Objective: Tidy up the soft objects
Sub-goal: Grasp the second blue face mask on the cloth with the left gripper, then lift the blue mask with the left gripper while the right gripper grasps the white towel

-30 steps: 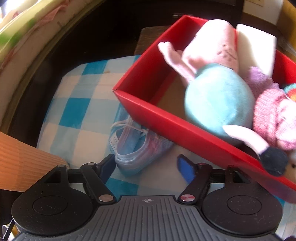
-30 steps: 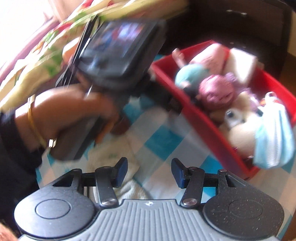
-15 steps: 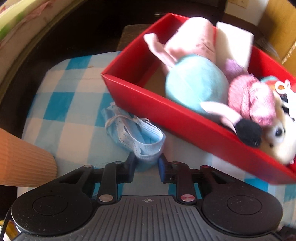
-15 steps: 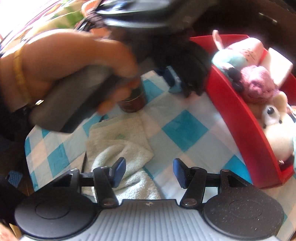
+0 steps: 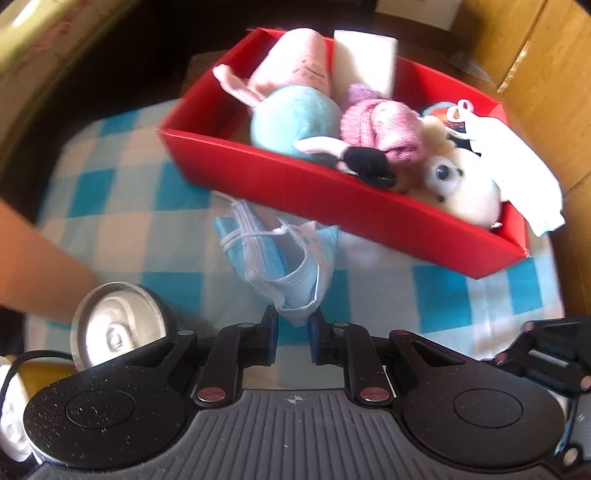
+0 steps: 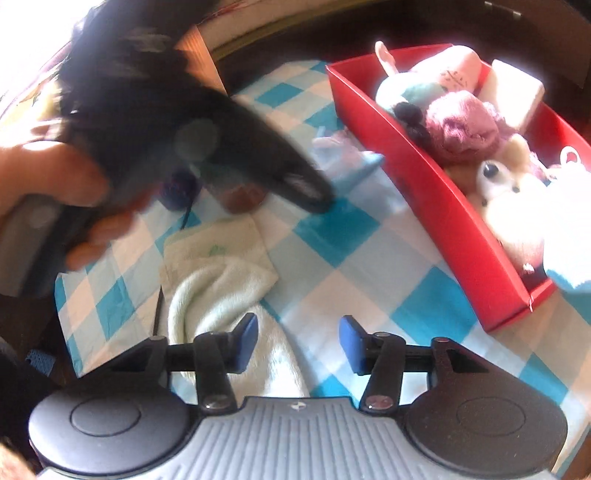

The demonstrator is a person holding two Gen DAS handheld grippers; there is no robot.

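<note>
Home: checked tablecloth [image 5: 122,192], floral bedding [image 5: 44,33], wooden cupboard [image 5: 535,48].

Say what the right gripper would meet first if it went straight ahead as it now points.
Probably the pale green towel under its open fingers, then checked cloth; the right gripper sits left of the red box. Depth unclear.

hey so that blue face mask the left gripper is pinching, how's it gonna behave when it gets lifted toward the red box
Probably floppy: the blue face mask is thin, crumpled fabric pinched only at one edge by the left gripper, so the rest should dangle. It looks very light. Its loose ear loops might snag on the red box rim.
</note>
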